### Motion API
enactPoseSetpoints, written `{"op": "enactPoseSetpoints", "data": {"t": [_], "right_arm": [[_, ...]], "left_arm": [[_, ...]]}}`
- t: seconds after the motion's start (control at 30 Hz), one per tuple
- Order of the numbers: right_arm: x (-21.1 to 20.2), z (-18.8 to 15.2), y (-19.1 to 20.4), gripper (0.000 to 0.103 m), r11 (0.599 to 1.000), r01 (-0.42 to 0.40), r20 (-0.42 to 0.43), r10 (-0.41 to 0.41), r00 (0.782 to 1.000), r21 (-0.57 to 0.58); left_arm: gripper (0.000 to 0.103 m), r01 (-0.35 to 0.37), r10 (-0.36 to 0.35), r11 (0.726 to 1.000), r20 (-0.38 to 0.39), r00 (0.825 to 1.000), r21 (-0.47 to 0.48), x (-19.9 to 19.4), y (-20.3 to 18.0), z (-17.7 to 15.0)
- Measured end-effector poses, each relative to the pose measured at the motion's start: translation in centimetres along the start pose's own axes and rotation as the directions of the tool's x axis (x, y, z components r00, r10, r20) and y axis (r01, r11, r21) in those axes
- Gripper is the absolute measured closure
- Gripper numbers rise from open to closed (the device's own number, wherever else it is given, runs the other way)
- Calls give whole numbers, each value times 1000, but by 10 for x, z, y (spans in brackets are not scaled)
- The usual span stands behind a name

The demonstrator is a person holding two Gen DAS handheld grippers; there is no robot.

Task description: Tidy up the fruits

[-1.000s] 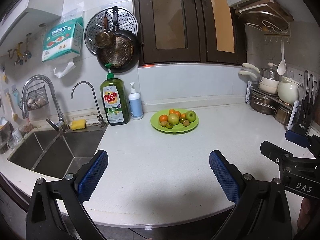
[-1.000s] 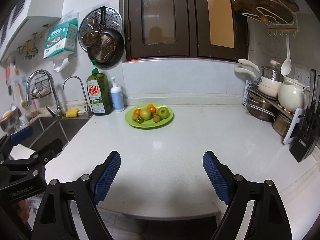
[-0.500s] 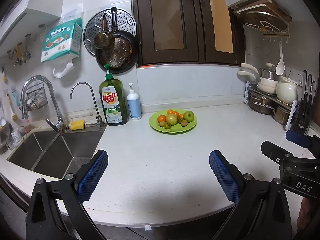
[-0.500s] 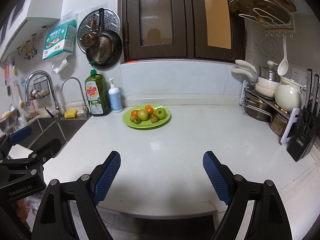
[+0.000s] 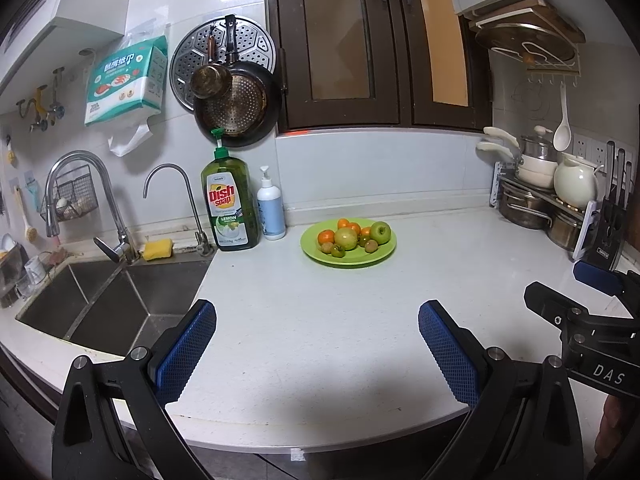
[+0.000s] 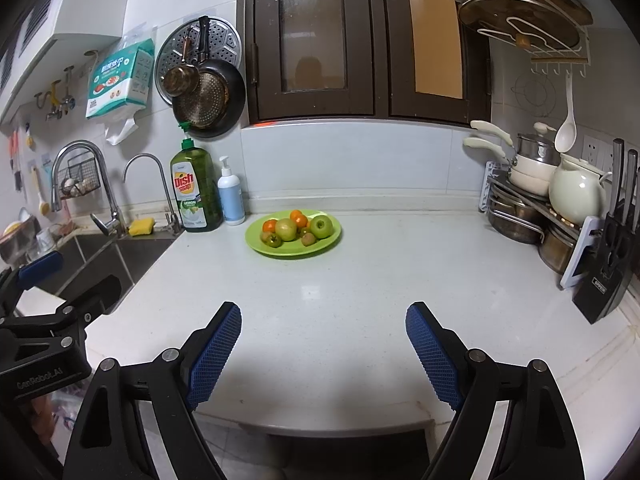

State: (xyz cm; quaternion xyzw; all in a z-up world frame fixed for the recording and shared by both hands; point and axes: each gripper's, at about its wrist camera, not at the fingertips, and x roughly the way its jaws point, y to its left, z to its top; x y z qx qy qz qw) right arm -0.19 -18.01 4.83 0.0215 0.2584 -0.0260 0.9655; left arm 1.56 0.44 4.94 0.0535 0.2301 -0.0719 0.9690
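While both claws, left claw [image 5: 316,336] and right claw [image 6: 323,336], gape wide and empty over the white bench [image 5: 320,320], the fruits [image 5: 349,237] sit heaped on a green plate [image 5: 376,255] near the back wall.

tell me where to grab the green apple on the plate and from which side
Grip the green apple across its round middle, coming from above and the right. It sits upright at the right end of the pile on the plate, stem dimple up, with bare plate on its right. Oranges and other fruit crowd its left. Both tongs, left and right, are open and empty.
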Motion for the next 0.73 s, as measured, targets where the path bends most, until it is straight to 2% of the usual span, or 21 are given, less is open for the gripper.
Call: {"op": "enactPoseSetpoints", "data": {"t": [0.73], "right_arm": [[-1, -1, 4, 18, 1000, -6, -2, 6, 1000, -11]], "left_arm": [[0, -15, 15, 1000, -6, 1000, -19, 0, 4, -1]]}}
